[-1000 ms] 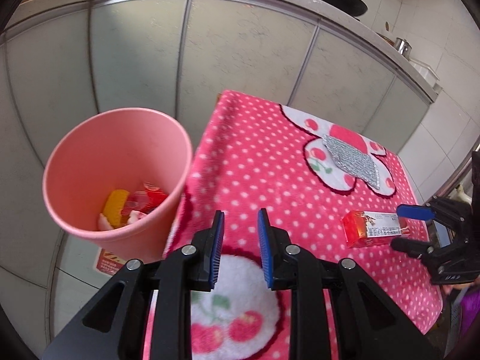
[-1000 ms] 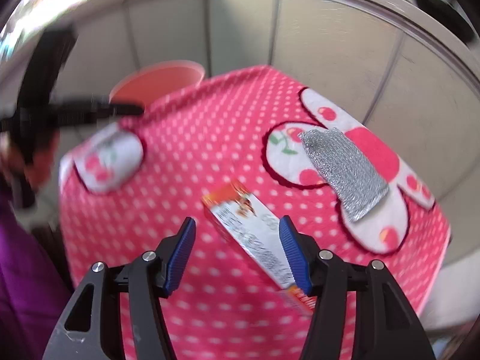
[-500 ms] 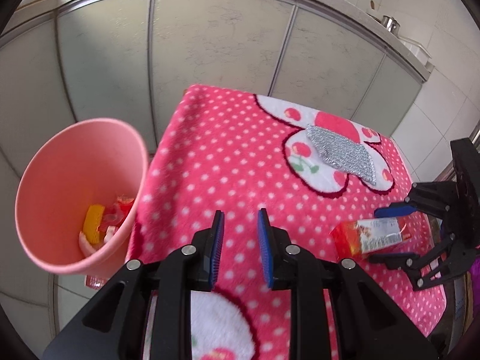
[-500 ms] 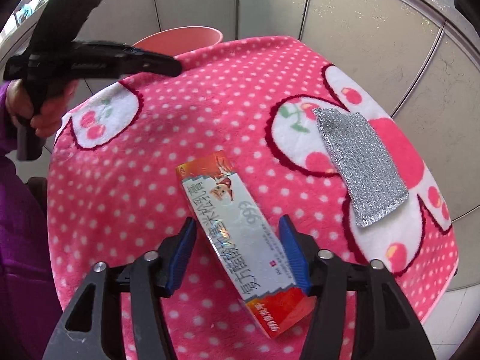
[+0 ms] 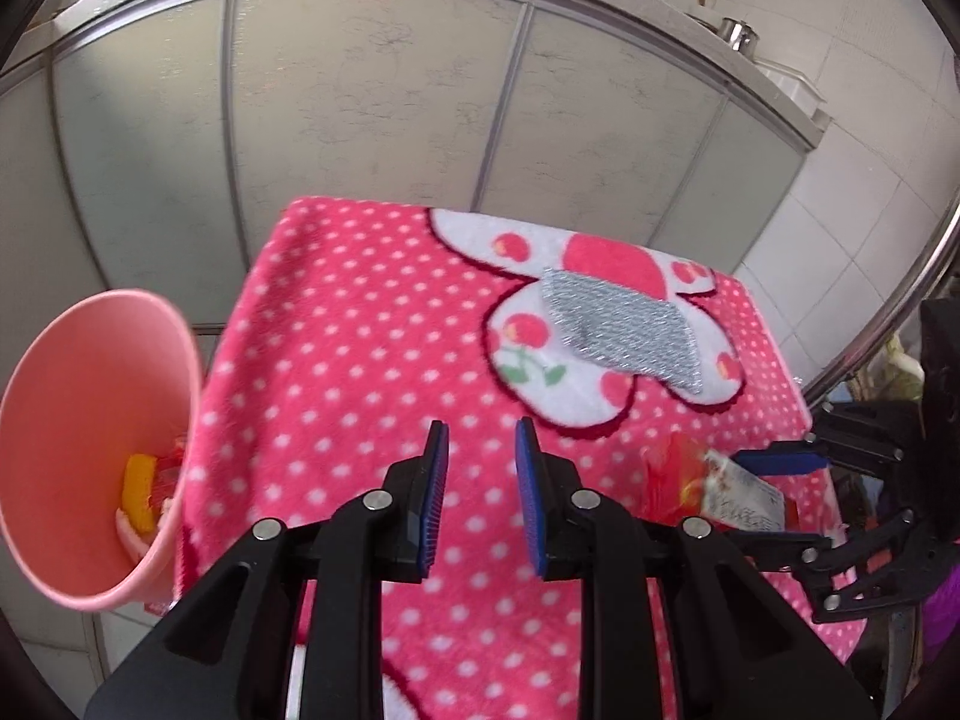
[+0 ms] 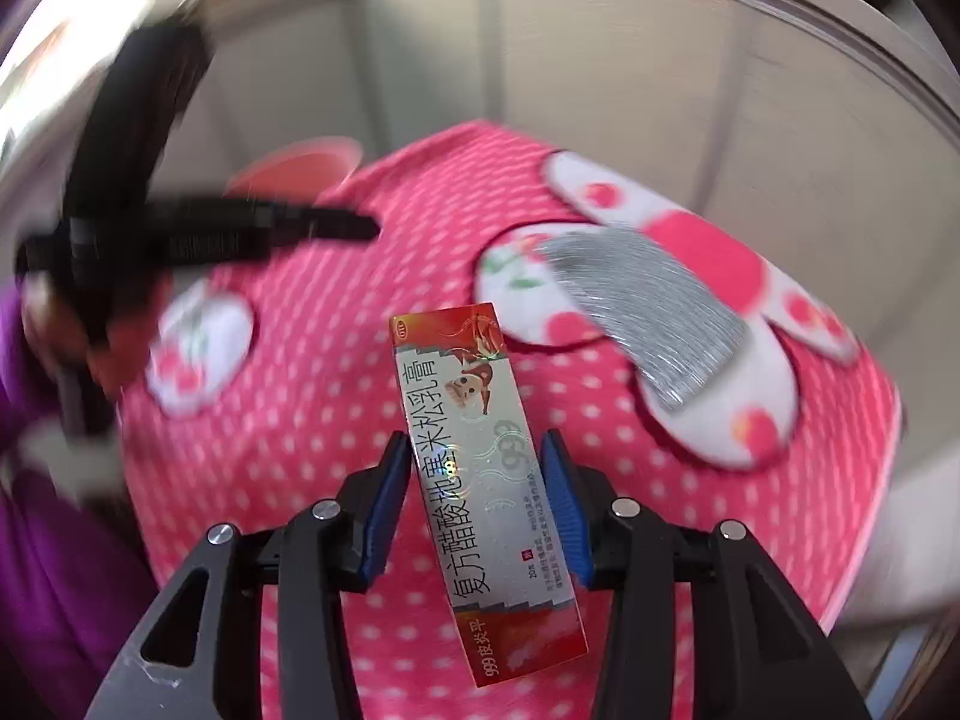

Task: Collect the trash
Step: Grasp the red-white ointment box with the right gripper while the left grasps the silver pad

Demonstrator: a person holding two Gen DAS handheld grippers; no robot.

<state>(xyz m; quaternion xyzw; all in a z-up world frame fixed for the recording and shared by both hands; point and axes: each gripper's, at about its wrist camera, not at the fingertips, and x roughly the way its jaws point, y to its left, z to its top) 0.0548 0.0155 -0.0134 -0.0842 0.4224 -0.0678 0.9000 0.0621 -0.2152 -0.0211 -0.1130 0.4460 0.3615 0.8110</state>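
Note:
My right gripper point(image 6: 477, 468) is shut on a red and silver medicine box point(image 6: 480, 468) and holds it above the pink polka-dot cloth point(image 6: 336, 372). The box also shows in the left wrist view point(image 5: 696, 480), between the right gripper's fingers point(image 5: 774, 459). My left gripper point(image 5: 477, 480) is slightly open and empty over the cloth point(image 5: 360, 330). A pink bin point(image 5: 90, 456) with some trash inside stands at the table's left edge; its rim shows blurred in the right wrist view point(image 6: 294, 168).
A silver scouring cloth point(image 5: 624, 327) lies on the white flower patch at the far right of the cloth, also in the right wrist view point(image 6: 648, 306). Grey cabinet doors point(image 5: 372, 102) stand behind the table.
My right gripper has closed on the medicine box and lifted it off the cloth. My left gripper has shifted right, so the bin sits further left in its view.

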